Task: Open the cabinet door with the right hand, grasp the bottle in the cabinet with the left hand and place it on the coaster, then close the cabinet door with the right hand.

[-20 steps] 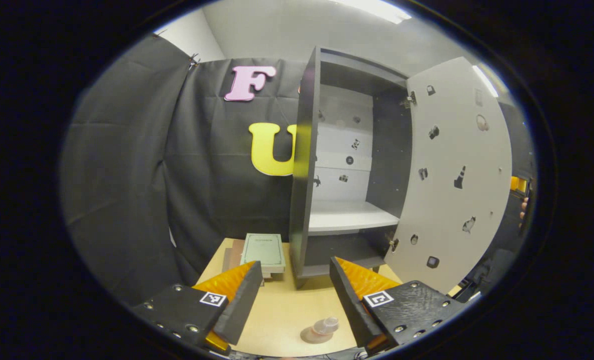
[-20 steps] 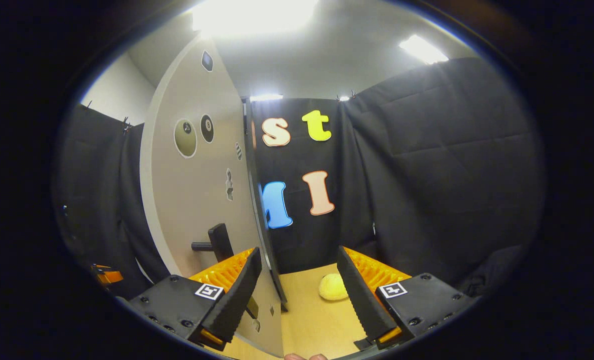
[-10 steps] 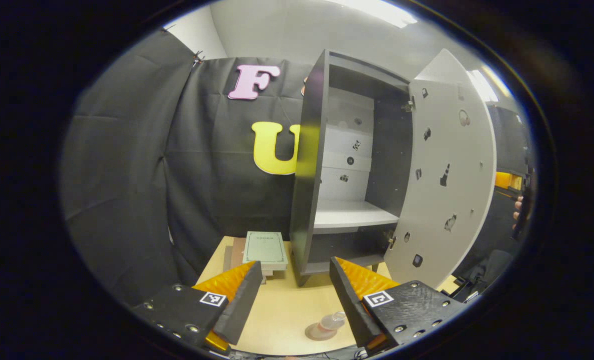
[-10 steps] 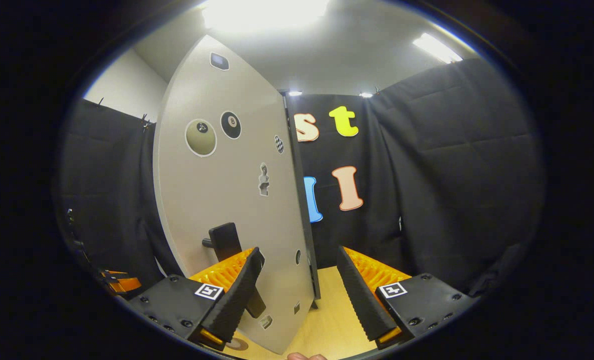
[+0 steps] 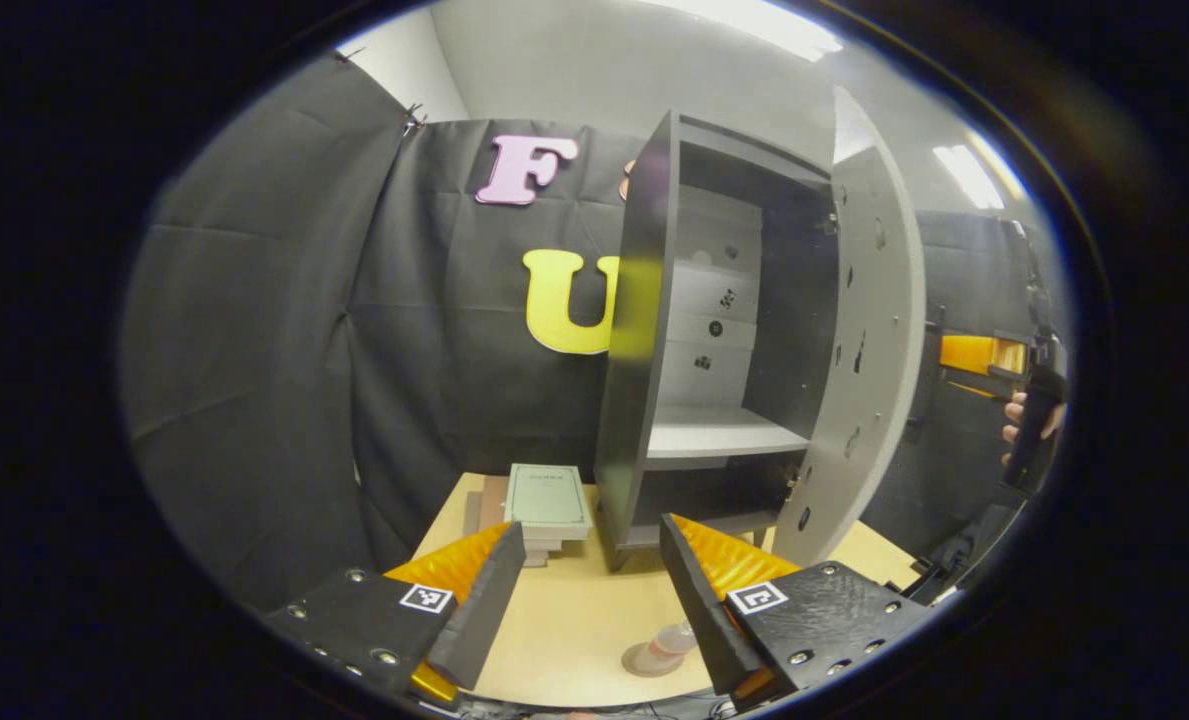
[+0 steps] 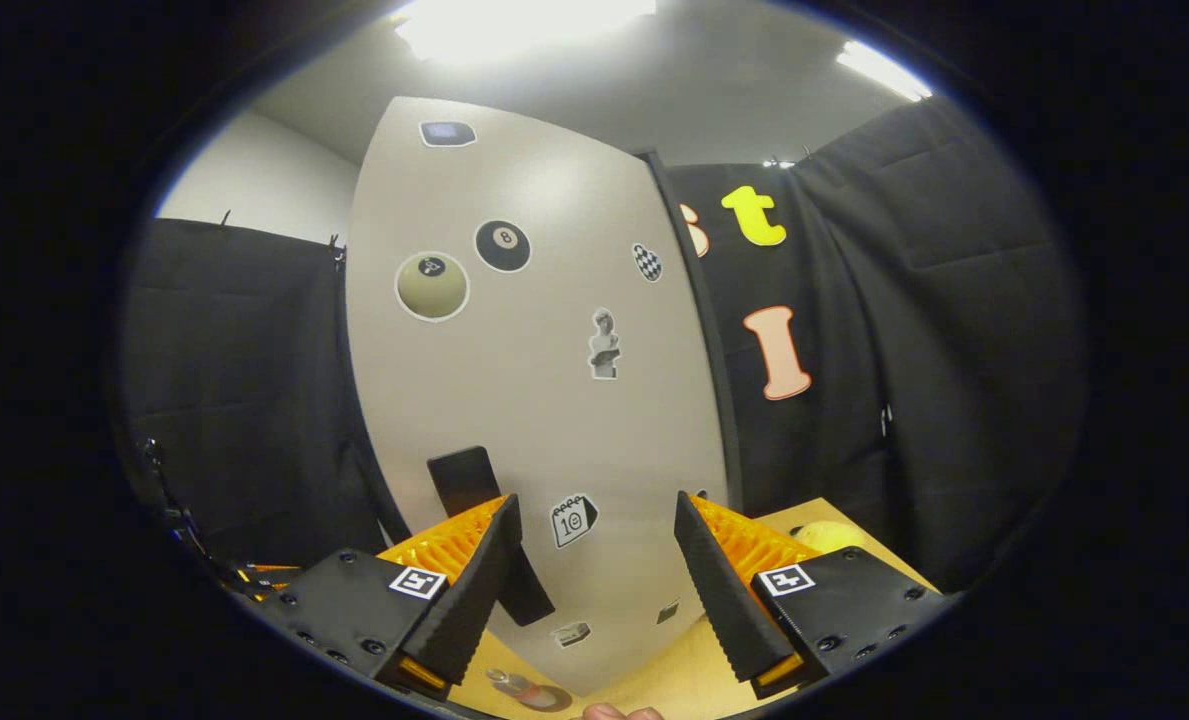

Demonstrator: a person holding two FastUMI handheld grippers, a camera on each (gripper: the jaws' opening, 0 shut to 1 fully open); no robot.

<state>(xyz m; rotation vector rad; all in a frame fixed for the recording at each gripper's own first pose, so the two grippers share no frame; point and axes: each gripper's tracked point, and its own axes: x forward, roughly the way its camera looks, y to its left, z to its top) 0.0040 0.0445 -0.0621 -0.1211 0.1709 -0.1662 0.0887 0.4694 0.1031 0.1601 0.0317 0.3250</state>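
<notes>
On the tabletop (image 5: 564, 630) in the left gripper view, the bottle (image 5: 672, 640) stands on the coaster (image 5: 646, 661), just beside the inner edge of the left claw's (image 5: 586, 580) right-hand finger. That claw is released, its fingers spread wide with nothing between them, and it hangs over the near part of the tabletop. Beyond it the cabinet (image 5: 644, 340) stands with its door (image 5: 869, 330) partly open, swung out on its right-side hinges; a pale shelf (image 5: 714, 440) shows inside. A book (image 5: 548, 496) lies on a small stack just left of the cabinet's foot. At the far right a hand (image 5: 1029, 425) grips a dark tool handle.

In the right gripper view, the right claw (image 6: 594, 575) is also released, fingers apart, facing the outer face of the door (image 6: 534, 380), which carries stickers. The dark handle (image 6: 474, 500) sits just above and behind the claw's left-hand finger; whether they touch I cannot tell. A yellow object (image 6: 826, 535) lies on the tabletop behind the right-hand finger.
</notes>
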